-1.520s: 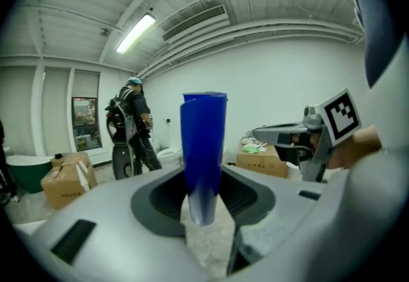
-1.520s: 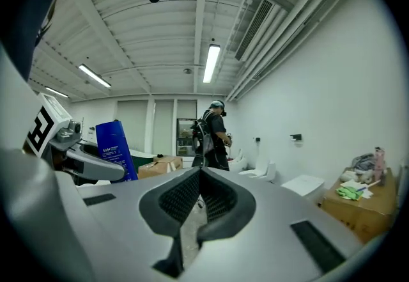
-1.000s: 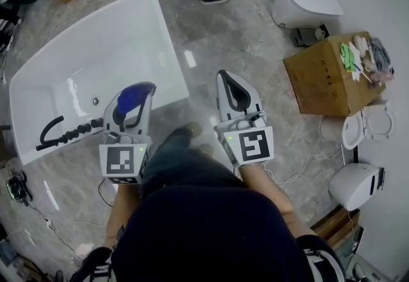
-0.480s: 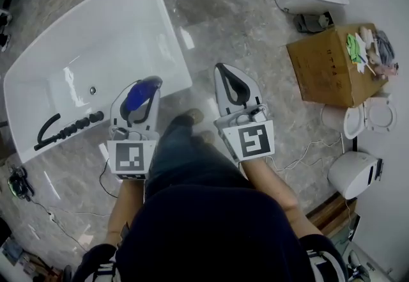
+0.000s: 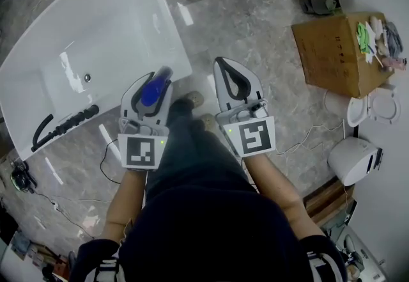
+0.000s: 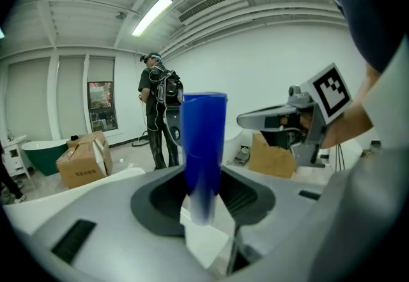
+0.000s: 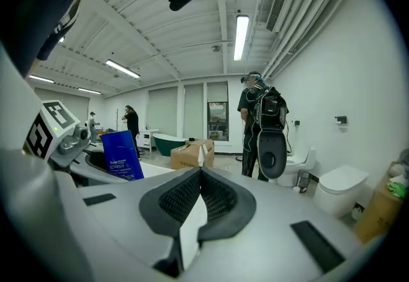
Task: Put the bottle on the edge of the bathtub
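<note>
The white bathtub (image 5: 108, 22) lies at the left. By the bathtub's near rim, close to its right corner, the left gripper (image 5: 158, 79) pinches the blue bottle (image 5: 152, 93) between its jaws. Right of the bathtub, over the floor, the right gripper (image 5: 225, 70) has its jaws pressed together, empty. Well apart from the bathtub stands a cardboard box (image 5: 332, 50).

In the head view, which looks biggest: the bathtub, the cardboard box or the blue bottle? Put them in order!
1. Bathtub: by far the largest, even partly cut off by the picture's edge.
2. Cardboard box.
3. Blue bottle: smallest, even though it is nearer the camera than the other two.
</note>
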Tool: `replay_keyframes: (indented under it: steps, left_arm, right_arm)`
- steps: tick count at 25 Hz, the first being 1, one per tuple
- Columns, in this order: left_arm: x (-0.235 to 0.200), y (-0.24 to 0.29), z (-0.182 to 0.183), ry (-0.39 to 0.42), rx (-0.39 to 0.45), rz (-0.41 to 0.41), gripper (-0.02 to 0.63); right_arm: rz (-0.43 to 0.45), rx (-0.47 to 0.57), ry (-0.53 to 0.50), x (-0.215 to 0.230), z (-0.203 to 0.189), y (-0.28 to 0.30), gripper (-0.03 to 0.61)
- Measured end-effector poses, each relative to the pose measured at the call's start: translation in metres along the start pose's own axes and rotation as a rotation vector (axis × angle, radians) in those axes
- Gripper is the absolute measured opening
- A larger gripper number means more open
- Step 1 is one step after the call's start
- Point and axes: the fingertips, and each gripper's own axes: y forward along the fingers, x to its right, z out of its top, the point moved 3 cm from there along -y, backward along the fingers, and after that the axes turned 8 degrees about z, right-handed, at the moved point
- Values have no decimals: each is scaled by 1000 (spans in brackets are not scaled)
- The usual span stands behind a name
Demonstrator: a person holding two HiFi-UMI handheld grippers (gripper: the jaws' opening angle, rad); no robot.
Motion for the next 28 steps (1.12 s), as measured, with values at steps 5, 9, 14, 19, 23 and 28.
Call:
replay_keyframes:
  steps: [5,9,14,19,23,28]
  left_arm:
    - [9,22,-22,9,-28,-40,152]
    - [13,35,-37,21,-38,-63,152]
    - [16,47,-57,33,-62,-87,152]
    - [20,60,-75,42,-70,-116,152]
    - [23,68,-89,46,-77,-134,152]
    - [25,75,-108,53,-102,-152,152]
  right_arm:
    - [-1,-27,17,7,-27,9,17]
    - [9,-35,11,9,-44,18,17]
    - [21,-57,13,7,-64,29,17]
    - [15,-81,34,10,-80,38,17]
    - [18,-102,40,9,-91,44,17]
    - [32,-132,35,6,-109,51,17]
